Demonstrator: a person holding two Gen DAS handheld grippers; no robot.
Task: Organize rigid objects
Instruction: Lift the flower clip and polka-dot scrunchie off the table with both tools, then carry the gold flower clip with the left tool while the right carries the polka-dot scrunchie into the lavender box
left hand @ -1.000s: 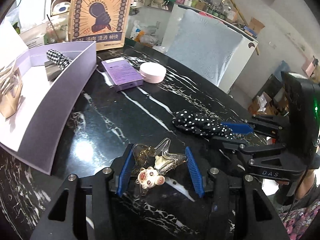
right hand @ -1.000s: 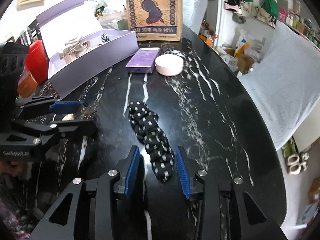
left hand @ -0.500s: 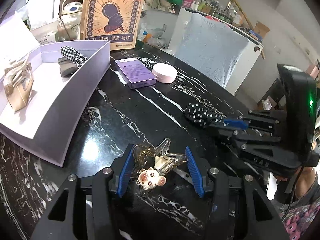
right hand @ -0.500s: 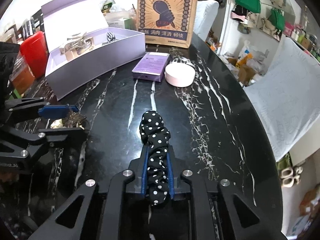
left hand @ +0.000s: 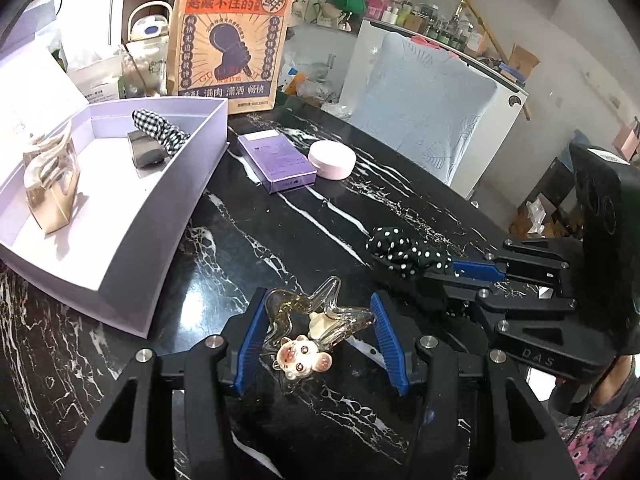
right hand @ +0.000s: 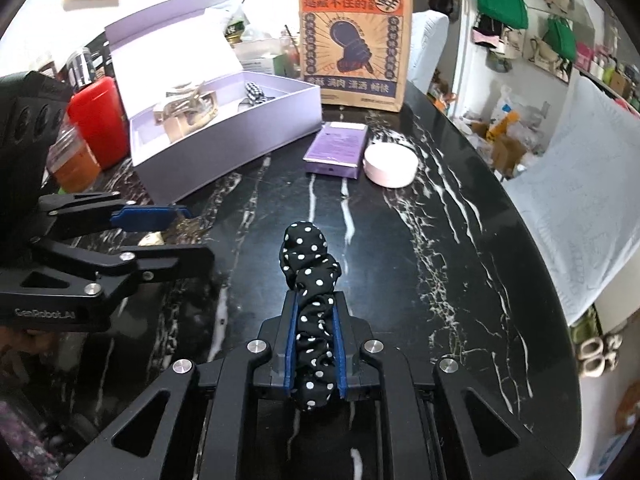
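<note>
My right gripper (right hand: 314,354) jaws just clamped the polka-dot scrunchie (right hand: 310,276), now lifting off counter (right hand: 440,240) | left gripper (left hand: 316,340) jaws still open around star clip (left hand: 316,312) | lavender box (left hand: 168,216) next

Left wrist view: sitting low behind the left gripper (left hand: 316,334), looking forward along its fingers across the black marble table (left hand: 304,220), close to the surface.
Left view facing: aiming toward the brown paper bag (left hand: 232,36) at the far edge, with the lilac box (left hand: 160,216) lying left of centre.
Right wrist view: riding just behind the right gripper (right hand: 314,344), looking forward and down over the table (right hand: 440,240) from slightly higher.
Right view facing: pointing at the same bag (right hand: 354,36), box (right hand: 224,148) at upper left.
Shared ground: both are taking in the purple carton (left hand: 276,160) (right hand: 338,146), pink round case (left hand: 332,159) (right hand: 390,164) and each other's gripper at the frame side.
</note>
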